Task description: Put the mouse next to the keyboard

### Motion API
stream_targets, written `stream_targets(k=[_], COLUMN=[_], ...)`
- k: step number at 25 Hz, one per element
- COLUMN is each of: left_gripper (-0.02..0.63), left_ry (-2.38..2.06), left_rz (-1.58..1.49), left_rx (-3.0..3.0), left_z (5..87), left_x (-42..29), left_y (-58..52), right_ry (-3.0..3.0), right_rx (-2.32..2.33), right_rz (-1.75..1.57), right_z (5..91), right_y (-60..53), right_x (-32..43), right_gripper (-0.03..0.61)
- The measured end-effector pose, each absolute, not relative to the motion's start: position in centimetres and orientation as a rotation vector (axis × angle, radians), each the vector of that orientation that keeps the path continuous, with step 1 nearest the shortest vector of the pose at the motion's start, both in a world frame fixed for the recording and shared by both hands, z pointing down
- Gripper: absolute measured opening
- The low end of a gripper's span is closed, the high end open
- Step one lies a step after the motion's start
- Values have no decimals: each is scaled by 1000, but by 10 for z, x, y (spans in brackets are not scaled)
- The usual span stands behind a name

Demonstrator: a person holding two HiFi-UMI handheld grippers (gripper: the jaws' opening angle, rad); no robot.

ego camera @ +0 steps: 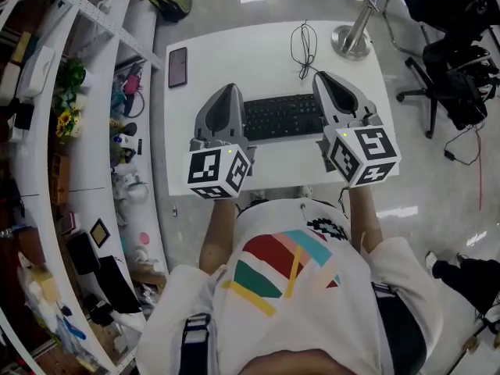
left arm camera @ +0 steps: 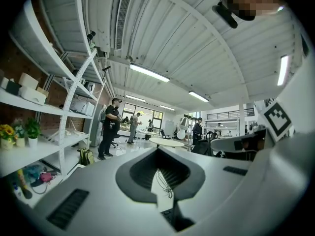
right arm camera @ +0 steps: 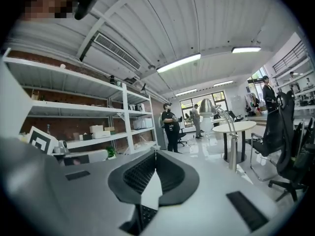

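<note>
A black keyboard (ego camera: 281,116) lies across the middle of the white table (ego camera: 234,45). I see no mouse in any view. A thin black cable (ego camera: 305,49) lies looped on the table behind the keyboard. My left gripper (ego camera: 230,88) hovers over the keyboard's left end, jaws together and holding nothing. My right gripper (ego camera: 323,76) hovers over the keyboard's right end, also shut and empty. In the left gripper view the closed tips (left arm camera: 158,149) frame the cable (left arm camera: 167,181) and a corner of the keyboard (left arm camera: 173,219). The right gripper view shows its tips (right arm camera: 155,152) joined above keyboard keys (right arm camera: 145,213).
A dark phone (ego camera: 177,66) lies at the table's far left. A metal lamp base (ego camera: 351,41) stands at the far right corner. White shelving (ego camera: 94,131) runs along the left of the table. A black office chair (ego camera: 457,76) stands to the right.
</note>
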State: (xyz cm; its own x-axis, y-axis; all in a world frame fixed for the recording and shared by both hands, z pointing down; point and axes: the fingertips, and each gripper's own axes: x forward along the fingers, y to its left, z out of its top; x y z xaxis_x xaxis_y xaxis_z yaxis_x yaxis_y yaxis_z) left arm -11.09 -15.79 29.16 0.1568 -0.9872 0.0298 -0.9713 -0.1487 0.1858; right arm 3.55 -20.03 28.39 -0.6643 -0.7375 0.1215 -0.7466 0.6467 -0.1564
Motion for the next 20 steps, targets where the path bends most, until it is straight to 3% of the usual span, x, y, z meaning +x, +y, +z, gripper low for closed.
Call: stream_targets(k=[9,20], left_gripper=[44,44], left_ry=[-1997,-1988], left_rz=[-113,-122], left_rx=[2284,2274], left_z=[276,278], left_x=[-148,-161], left_y=[-148,-149], right_ry=[-2818,-2778], right_rx=[1129,1103], right_rz=[270,263], right_z=[288,299], right_y=[-169,-168], right_x=[-29,-45], right_gripper=[12,12])
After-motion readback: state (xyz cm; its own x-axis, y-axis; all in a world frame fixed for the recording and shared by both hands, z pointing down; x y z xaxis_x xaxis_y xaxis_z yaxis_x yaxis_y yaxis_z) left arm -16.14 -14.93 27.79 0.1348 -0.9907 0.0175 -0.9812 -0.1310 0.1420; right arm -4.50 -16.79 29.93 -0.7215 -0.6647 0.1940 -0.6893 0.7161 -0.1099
